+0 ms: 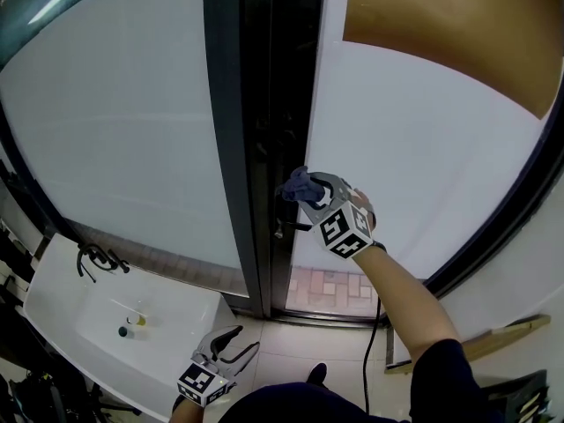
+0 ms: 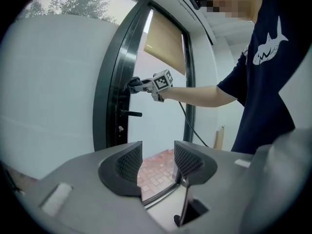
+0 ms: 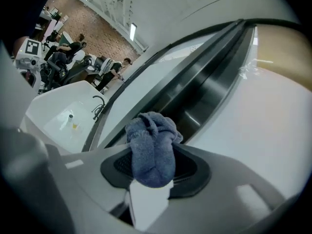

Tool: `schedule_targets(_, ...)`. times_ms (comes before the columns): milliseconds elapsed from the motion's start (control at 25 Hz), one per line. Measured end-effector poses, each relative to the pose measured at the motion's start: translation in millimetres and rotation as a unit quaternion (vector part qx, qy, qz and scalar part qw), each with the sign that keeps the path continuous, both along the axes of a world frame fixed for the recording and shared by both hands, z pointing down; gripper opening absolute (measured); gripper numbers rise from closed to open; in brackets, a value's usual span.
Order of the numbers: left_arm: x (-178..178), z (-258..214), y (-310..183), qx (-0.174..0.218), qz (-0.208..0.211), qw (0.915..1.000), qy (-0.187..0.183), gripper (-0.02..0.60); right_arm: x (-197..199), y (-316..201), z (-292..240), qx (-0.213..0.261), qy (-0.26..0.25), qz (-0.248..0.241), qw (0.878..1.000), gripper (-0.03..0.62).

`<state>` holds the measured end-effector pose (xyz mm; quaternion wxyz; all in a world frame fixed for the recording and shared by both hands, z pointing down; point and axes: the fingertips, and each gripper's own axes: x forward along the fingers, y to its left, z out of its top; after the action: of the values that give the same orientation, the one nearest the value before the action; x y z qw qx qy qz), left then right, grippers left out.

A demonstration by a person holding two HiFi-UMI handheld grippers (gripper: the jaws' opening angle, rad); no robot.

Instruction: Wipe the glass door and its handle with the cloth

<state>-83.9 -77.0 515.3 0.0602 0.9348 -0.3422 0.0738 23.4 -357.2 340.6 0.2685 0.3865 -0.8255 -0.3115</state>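
Head view — door handle faint below cloth in right gripper

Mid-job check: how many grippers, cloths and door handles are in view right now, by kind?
Grippers: 2 (left gripper, right gripper)
Cloths: 1 (blue cloth, held in the right gripper's fingers)
Door handles: 1 (door handle)
Total: 4

No readable text or numbers anywhere, just plain square markers and a shark drawing on a shirt
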Motion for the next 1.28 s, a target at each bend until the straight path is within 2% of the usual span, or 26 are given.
schedule_targets(120,-8.3,-1.1,3.3,-0.001,-0.011,0.9999,0.004,0.201,-23.5,-11.4,1.2,0.008,0.022,0.001,1.000,0.156)
schedule_targets(360,-17.7,0.9,6.7,-0.006,-0.024,0.9996,0.009,0.201,-36.8,-38.4,19.0,0.035,0.083,0.035,0.995,0.156)
schedule_targets(560,-22.1,7.9,4.8,-0.010,-0.027,0.9996,0.007,0.201,-40.6,-39.7,29.2,0.052,0.097,0.036,0.993,0.155)
schedule_targets(720,-17.0,7.7,2.5,-0.010,-0.019,0.9997,0.011,0.201,-41.3,-39.2,52.4,0.021,0.109,0.032,0.993,0.155)
schedule_targets(960,-13.1,3.0,-1.4,-0.007,-0.015,0.9997,0.017,0.201,-33.9,-34.1,102.3,-0.084,0.111,0.027,0.990,0.154)
schedule_targets(1120,-15.5,10.3,-3.1,-0.006,-0.017,0.9998,0.013,0.201,-25.7,-30.5,111.4,-0.119,0.088,0.031,0.989,0.154)
schedule_targets(1280,-14.8,10.8,-3.1,-0.007,-0.015,0.9997,0.015,0.201,-31.3,-21.9,102.0,-0.128,0.053,0.017,0.990,0.155)
